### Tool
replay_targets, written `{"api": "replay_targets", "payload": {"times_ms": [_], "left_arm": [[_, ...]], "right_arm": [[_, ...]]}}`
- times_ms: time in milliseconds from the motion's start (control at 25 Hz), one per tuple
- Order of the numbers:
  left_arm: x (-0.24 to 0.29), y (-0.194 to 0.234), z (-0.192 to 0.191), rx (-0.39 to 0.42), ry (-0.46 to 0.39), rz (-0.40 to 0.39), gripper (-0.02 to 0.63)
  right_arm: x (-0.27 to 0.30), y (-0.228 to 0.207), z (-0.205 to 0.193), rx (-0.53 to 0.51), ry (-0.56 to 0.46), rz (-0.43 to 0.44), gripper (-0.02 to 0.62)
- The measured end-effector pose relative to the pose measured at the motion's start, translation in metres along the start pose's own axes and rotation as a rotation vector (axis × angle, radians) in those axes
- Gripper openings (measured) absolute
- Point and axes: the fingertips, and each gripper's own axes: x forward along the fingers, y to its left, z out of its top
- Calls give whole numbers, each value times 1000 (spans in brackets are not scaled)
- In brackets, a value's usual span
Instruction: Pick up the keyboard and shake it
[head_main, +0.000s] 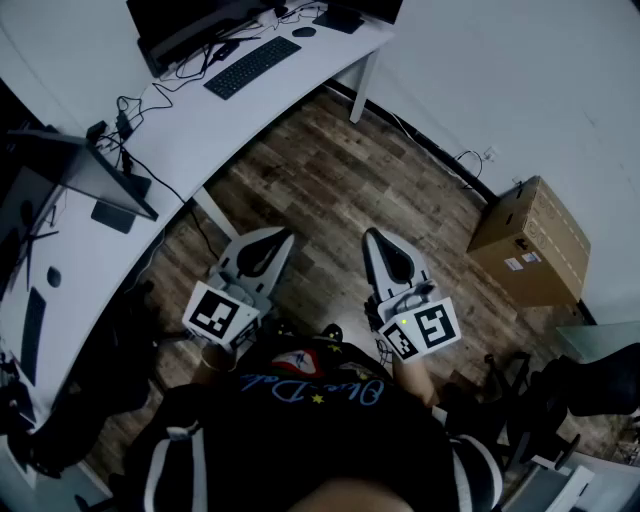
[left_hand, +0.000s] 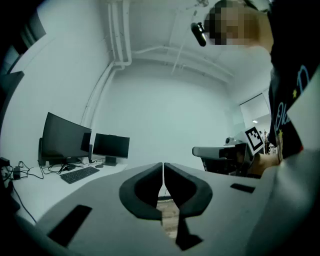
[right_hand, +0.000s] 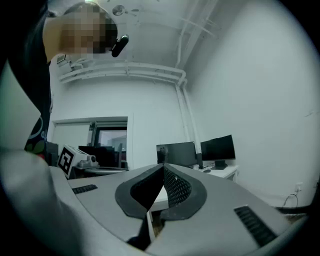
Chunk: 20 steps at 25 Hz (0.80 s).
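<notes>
A brown wood-plank floor fills the middle of the head view. A long white curved desk runs along its left and far sides. A brown cardboard box stands on the floor at the right, against the pale wall. At the desk's far end sit black flat monitors. The grey left gripper and the grey right gripper (each with a black-and-white marker cube at its rear) are held level over the floor, close to the person's dark shirt. Both have their jaws clenched together with nothing between them. The flat black keyboard lies on the desk in front of the monitors, well apart from both grippers and untouched. A small dark mouse rests just beyond the keyboard's far end.
</notes>
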Motion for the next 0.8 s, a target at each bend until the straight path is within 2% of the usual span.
{"api": "replay_targets", "payload": {"times_ms": [520,800], "left_arm": [[1,-11,0,-2,-17,-15,9],[9,-17,1,2,-5,-25,9]], "right_arm": [[-13,-6,0,29,-12,-7,0],[-16,-12,-4,-4,11,-30,3]]}}
